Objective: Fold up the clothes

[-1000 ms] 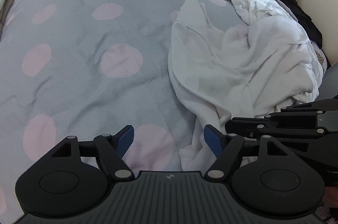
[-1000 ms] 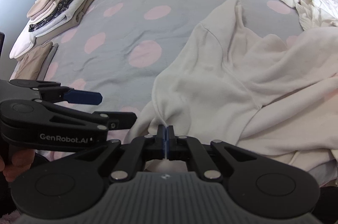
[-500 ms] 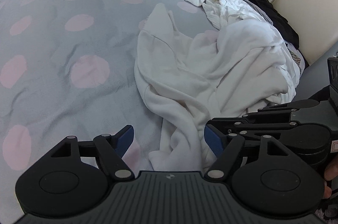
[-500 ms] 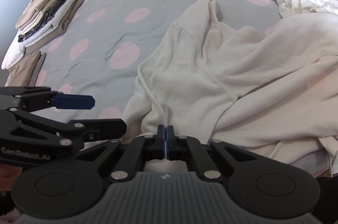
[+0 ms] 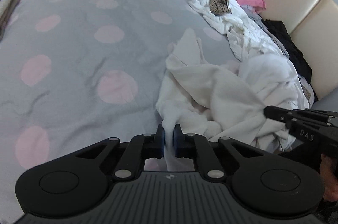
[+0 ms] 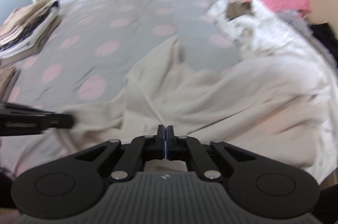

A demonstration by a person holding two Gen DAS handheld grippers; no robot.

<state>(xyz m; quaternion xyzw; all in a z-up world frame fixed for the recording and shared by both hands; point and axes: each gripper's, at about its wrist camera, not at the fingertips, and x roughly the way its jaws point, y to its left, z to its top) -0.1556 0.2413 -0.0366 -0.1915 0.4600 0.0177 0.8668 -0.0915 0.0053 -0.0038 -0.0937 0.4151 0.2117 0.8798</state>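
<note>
Cream garment [image 5: 211, 92] lies crumpled along the bed's [image 5: 84, 54] near edge. Left tool [image 5: 168, 143], open a moment ago, now pinches its hem; right tool [image 6: 165, 144] stays clamped on it, so spreading can begin.

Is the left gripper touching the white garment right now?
Touching. The left wrist view shows the left gripper with its blue pads closed on a pinched fold of the white garment, cloth running through between them.
</note>
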